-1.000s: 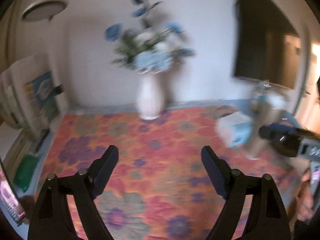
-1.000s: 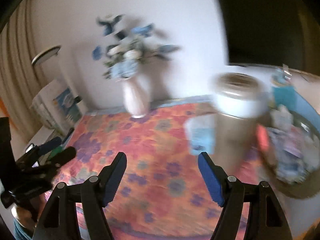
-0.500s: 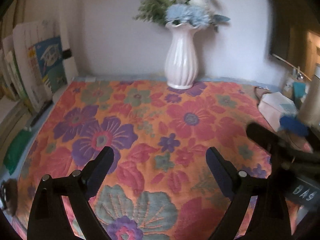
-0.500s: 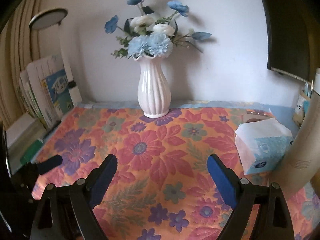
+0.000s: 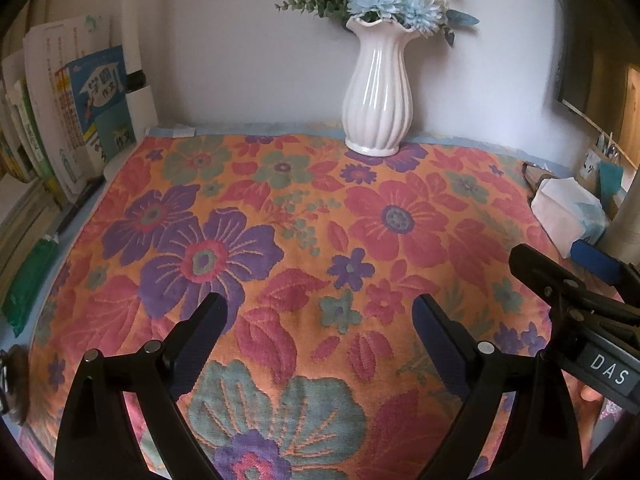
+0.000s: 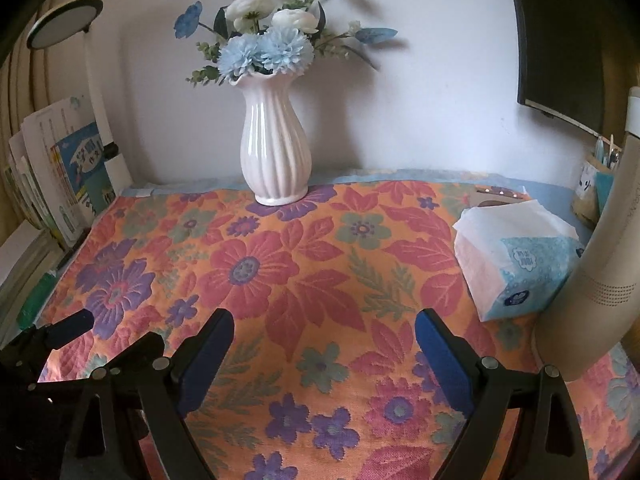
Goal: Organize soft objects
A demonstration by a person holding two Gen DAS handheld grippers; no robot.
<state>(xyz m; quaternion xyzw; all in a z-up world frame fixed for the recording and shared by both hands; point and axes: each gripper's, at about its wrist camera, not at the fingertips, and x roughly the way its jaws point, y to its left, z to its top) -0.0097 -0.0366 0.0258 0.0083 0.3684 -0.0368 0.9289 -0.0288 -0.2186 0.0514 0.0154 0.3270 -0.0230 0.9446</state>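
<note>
An orange cloth with red, purple and teal flowers (image 5: 320,240) (image 6: 320,272) lies spread flat over the table. My left gripper (image 5: 320,316) hovers above its near middle, open, nothing between its fingers. My right gripper (image 6: 325,332) is also open and empty over the cloth's near part. Each gripper shows in the other's view: the right gripper (image 5: 560,276) at the right edge of the left wrist view, the left gripper (image 6: 52,340) at the lower left of the right wrist view. A soft tissue pack (image 6: 516,260) (image 5: 568,212) lies on the cloth's right side.
A white ribbed vase with blue and white flowers (image 5: 378,92) (image 6: 276,140) stands at the cloth's far edge by the wall. Books (image 5: 72,120) lean at the left, with a green packet (image 5: 28,284) below. A tall beige cylinder (image 6: 600,264) rises at right, beside the tissues.
Both grippers have come down and tilted toward the cloth, which now fills more of each view. The right jaws have spread wider. The last half second shows hardly any motion.
</note>
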